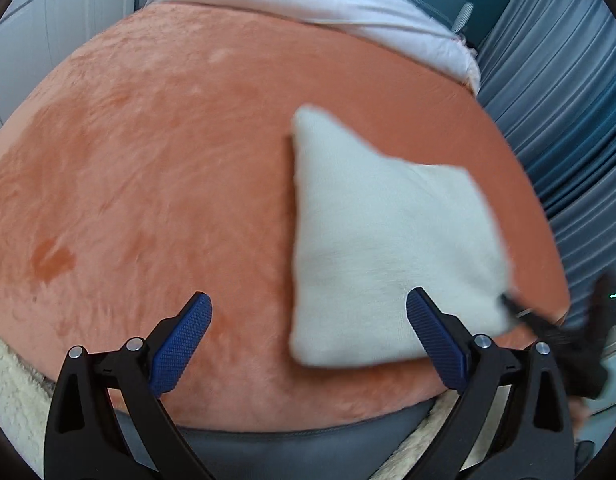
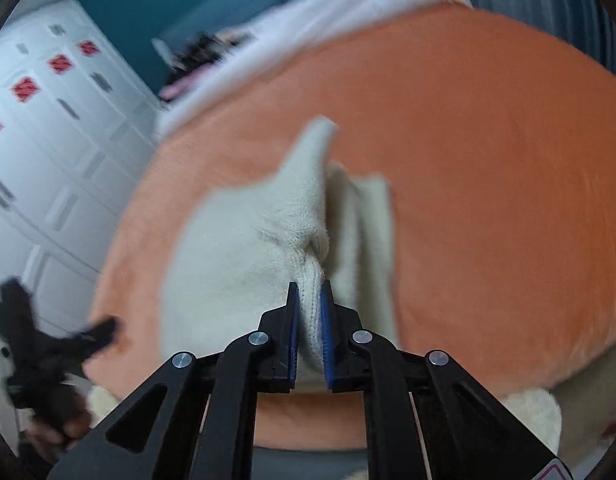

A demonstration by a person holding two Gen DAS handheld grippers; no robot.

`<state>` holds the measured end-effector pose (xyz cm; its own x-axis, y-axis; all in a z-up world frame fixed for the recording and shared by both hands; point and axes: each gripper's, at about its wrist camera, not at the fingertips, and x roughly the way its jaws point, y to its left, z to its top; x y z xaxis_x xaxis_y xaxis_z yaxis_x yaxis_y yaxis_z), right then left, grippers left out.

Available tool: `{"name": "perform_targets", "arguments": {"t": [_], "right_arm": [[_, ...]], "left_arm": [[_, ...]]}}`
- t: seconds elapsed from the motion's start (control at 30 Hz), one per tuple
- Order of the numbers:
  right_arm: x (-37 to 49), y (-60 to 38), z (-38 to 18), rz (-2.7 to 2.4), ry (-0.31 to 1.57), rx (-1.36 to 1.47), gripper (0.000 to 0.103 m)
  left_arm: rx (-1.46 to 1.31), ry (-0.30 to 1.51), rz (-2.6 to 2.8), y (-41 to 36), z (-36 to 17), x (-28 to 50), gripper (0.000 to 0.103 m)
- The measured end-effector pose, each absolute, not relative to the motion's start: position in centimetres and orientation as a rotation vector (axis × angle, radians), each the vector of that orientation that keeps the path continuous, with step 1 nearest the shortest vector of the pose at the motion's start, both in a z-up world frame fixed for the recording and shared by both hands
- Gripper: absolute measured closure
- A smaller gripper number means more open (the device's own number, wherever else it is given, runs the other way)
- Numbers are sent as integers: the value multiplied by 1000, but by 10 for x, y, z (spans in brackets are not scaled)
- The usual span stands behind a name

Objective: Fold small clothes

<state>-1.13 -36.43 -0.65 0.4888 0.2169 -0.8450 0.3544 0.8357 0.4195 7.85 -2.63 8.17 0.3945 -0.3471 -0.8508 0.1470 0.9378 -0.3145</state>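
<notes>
Two fingers (image 2: 325,328) around cream garment (image 2: 244,248)

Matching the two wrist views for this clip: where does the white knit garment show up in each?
Left wrist: white knit garment lies right of centre, beside the open left gripper.
Right wrist: garment fills the centre-left, a bunched edge pinched in the right gripper.
Shared landmark: the orange blanket beneath it.

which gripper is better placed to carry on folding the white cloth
Right. The right gripper is shut on a bunched edge of the white cloth above the orange blanket, so it can likely pull it over. The left gripper is open, holding nothing.
</notes>
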Motion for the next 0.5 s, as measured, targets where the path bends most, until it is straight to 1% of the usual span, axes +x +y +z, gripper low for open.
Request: {"name": "perform_targets", "arguments": {"t": [0.03, 0.1, 0.13, 0.17, 0.2, 0.23, 0.27, 0.3, 0.33, 0.37, 0.4, 0.43, 0.5], "right_arm": [[-19, -367, -18, -81, 1059, 656, 94], [-25, -366, -10, -69, 1019, 686, 94], [-24, -365, -5, -55, 1013, 696, 92], [-21, -364, 0, -43, 1014, 695, 86], [-20, -364, 2, -45, 1016, 682, 85], [-17, -364, 4, -41, 1022, 672, 82], [-13, -363, 6, -30, 1032, 679, 74], [-8, -363, 4, -18, 1041, 694, 69], [0, -359, 2, -20, 1048, 701, 68], [5, -355, 2, -32, 1063, 690, 74], [7, -350, 6, -41, 1071, 669, 85], [11, -340, 17, -49, 1065, 631, 91], [23, -317, 47, -16, 1016, 549, 92]], "left_arm": [[-198, 1156, -314, -25, 74, 77, 7], [-188, 1179, -308, -23, 66, 74, 7], [-178, 1181, -305, -24, 65, 70, 7], [-172, 1180, -308, -24, 63, 68, 7], [-162, 1178, -313, -25, 63, 66, 7], [-148, 1177, -315, -27, 62, 62, 7], [-132, 1174, -316, -28, 62, 61, 7], [-119, 1168, -317, -28, 62, 60, 7], [-112, 1158, -319, -28, 64, 57, 7], [-110, 1147, -320, -28, 66, 55, 7], [-109, 1139, -321, -26, 68, 54, 7], [-108, 1131, -321, -23, 69, 53, 7], [-110, 1116, -303, -11, 72, 52, 7]]}}
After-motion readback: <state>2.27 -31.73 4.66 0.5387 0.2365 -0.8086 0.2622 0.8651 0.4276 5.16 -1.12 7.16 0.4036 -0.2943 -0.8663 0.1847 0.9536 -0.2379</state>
